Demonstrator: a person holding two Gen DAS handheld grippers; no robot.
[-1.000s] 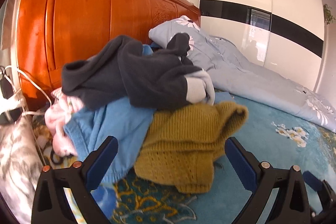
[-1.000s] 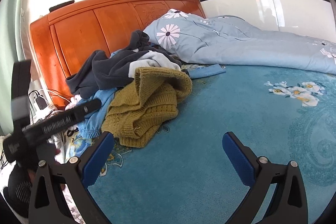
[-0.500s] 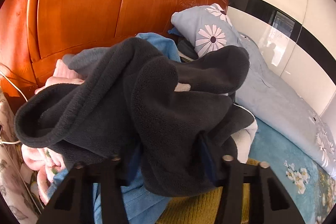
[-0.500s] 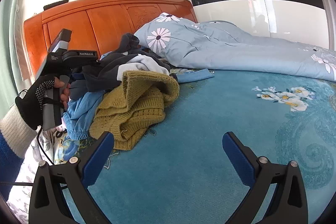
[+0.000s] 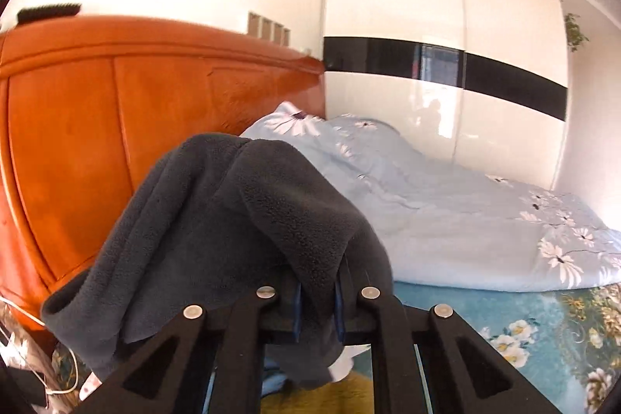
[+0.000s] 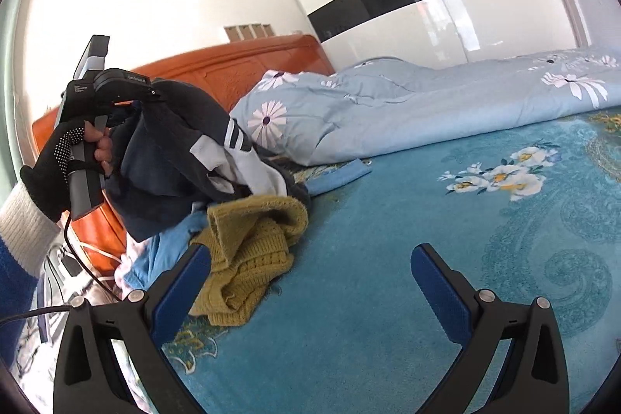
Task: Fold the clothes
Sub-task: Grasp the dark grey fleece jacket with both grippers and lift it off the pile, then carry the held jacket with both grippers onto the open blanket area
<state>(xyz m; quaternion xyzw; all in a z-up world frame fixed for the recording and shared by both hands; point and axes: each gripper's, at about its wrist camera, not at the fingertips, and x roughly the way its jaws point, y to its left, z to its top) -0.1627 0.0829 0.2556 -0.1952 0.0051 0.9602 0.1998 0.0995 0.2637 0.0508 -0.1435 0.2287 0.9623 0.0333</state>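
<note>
My left gripper (image 5: 317, 301) was closing on the dark fleece (image 5: 240, 220), lifted above the yellow sweater (image 6: 252, 243); right gripper (image 6: 310, 282) stayed spread, empty.

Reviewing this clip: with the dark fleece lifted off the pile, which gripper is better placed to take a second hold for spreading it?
Right. The right gripper is open and empty; the left gripper is closing on the dark fleece.

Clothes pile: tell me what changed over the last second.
The left hand-held gripper, open before, is closing on the dark fleece garment and has lifted it off the pile. The mustard sweater, quilt and open right hand-held gripper stayed put.
</note>
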